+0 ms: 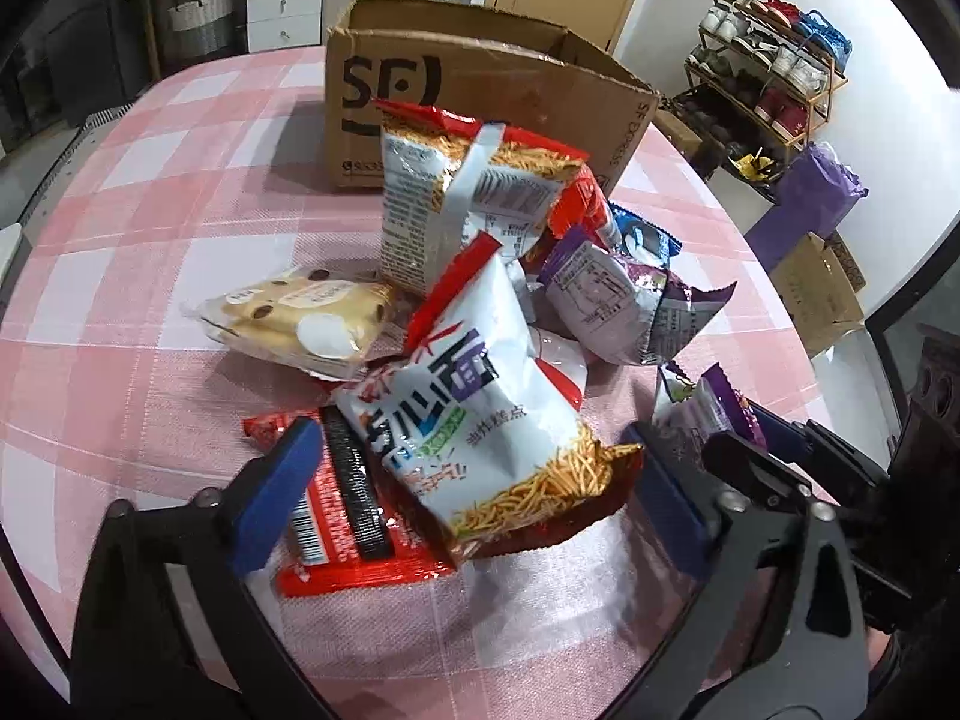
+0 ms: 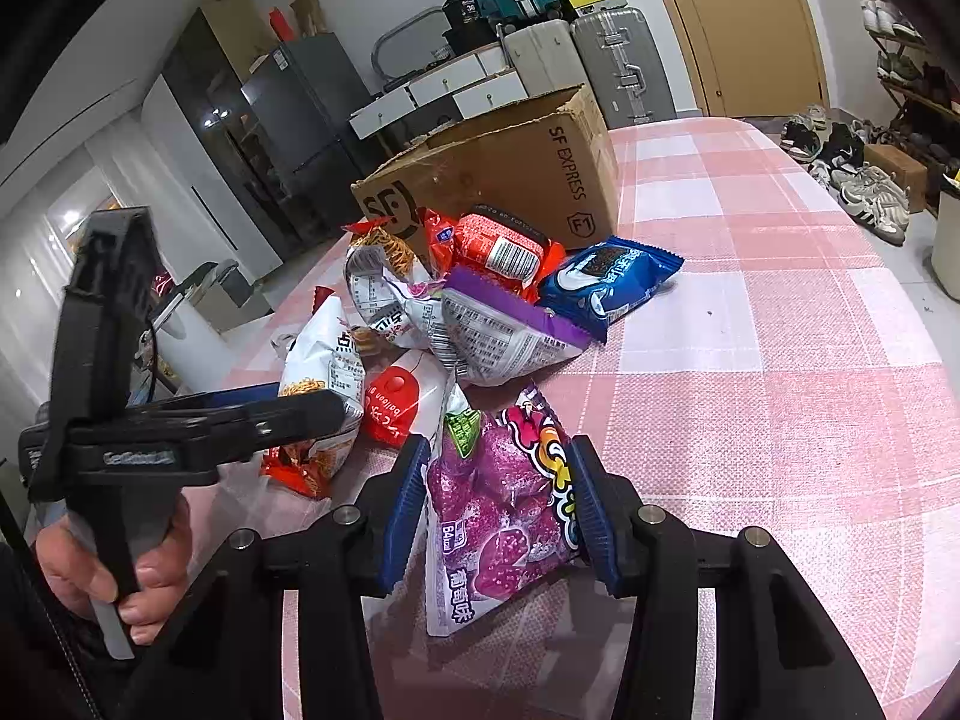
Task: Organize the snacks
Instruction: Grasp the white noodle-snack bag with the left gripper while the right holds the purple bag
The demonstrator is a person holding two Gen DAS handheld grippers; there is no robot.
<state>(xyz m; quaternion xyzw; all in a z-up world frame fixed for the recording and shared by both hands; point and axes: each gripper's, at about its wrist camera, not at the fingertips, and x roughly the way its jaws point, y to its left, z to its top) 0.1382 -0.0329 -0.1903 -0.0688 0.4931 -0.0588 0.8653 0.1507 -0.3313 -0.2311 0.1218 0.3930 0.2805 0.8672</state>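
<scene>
A pile of snack bags lies on the pink checked table in front of an open SF cardboard box (image 1: 480, 90), which also shows in the right wrist view (image 2: 510, 174). My left gripper (image 1: 474, 480) is open, its blue pads either side of a white noodle-snack bag (image 1: 480, 420) that lies over a red packet (image 1: 354, 516). My right gripper (image 2: 501, 504) is shut on a purple grape-candy bag (image 2: 504, 504). A second noodle bag (image 1: 468, 192), a biscuit pack (image 1: 300, 318), a purple-and-white bag (image 1: 612, 306) and a blue cookie bag (image 2: 606, 282) lie in the pile.
The table's right half (image 2: 780, 330) is bare checked cloth. A shoe rack (image 1: 774, 72) and a small cardboard box (image 1: 822, 294) stand on the floor beyond the table's right edge. Suitcases (image 2: 612, 60) and drawers (image 2: 456, 90) stand behind the box.
</scene>
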